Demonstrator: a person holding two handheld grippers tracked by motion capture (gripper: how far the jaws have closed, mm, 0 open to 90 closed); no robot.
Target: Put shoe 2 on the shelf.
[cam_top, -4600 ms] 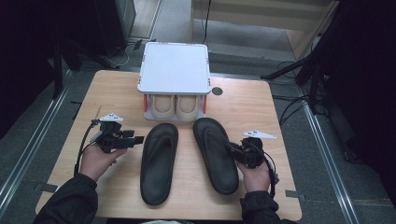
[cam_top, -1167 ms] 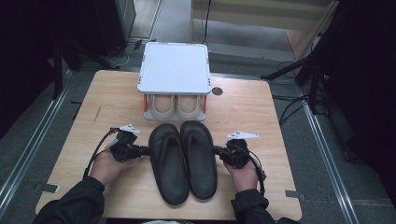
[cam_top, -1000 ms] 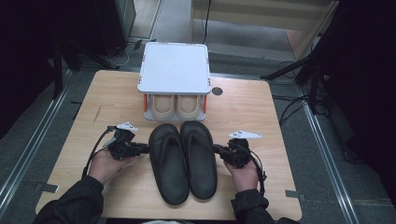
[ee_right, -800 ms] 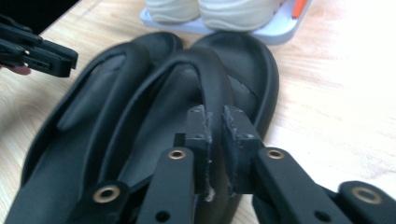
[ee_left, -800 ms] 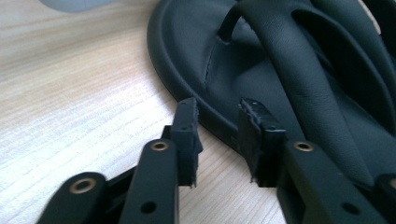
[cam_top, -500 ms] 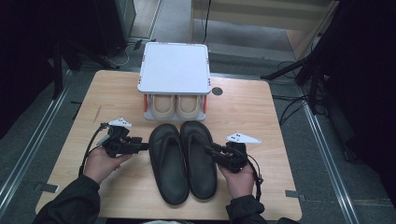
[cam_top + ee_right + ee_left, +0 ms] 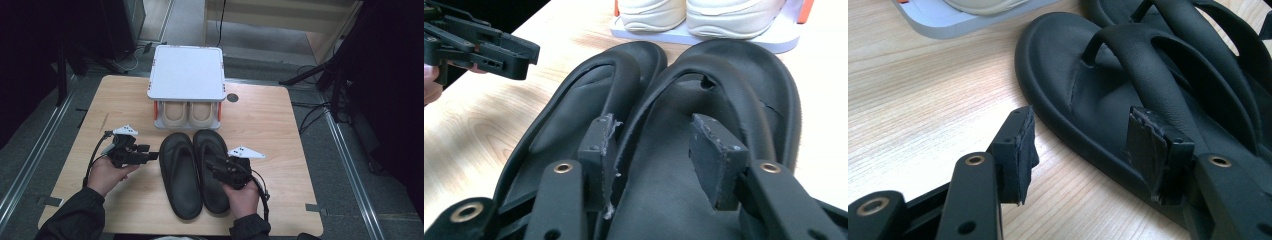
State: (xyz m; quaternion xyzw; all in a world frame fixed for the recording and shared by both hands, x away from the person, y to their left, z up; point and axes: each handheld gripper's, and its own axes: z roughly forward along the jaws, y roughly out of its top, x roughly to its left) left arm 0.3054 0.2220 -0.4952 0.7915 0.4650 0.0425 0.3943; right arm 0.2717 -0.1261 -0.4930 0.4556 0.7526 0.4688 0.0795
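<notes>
we see the two black rubber flip-flop sandals (image 7: 195, 172) side by side at six o'clock of the white shoe rack (image 7: 186, 75). the right gripper (image 7: 216, 167) is released over the right sandal's inner edge, the left gripper (image 7: 150, 155) released at nine o'clock. closing may catch both sandals.

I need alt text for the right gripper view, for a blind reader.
Open black tongs hover over two black rubber flip-flop sandals lying side by side on a light wooden table. Beyond them, cream shoes sit on a white tray.

Left tool (image 7: 150, 156): held low in the left hand (image 7: 106, 172), jaws spread apart. Right tool (image 7: 212, 166): held in the right hand (image 7: 242, 192), jaws parted, seemingly clasping nothing.
</notes>
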